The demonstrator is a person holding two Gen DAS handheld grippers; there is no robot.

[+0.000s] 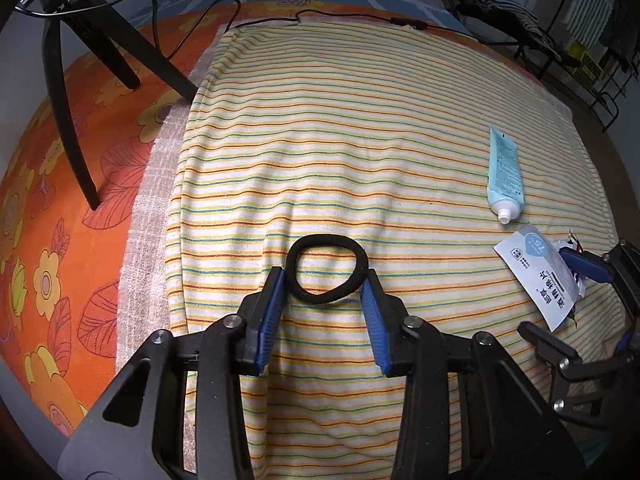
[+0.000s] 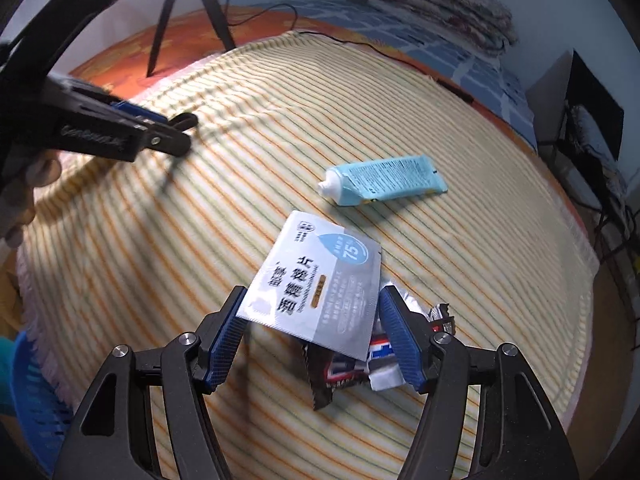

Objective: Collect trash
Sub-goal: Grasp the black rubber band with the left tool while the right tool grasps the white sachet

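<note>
Left gripper [image 1: 325,280]: low and level, jaws spread wide, blue pads [image 1: 272,312] facing each other. Right gripper [image 2: 310,336]: also low, jaws spread wide, tilted downward. In the right wrist view, the fingers [image 2: 24,196] of the left hand appear at the frame's left edge, behind the left gripper.

A tripod [image 1: 76,92] stands on the orange floral sheet [image 1: 52,240] beside the striped blanket [image 1: 360,120]; a cable [image 1: 188,20] runs behind.
</note>
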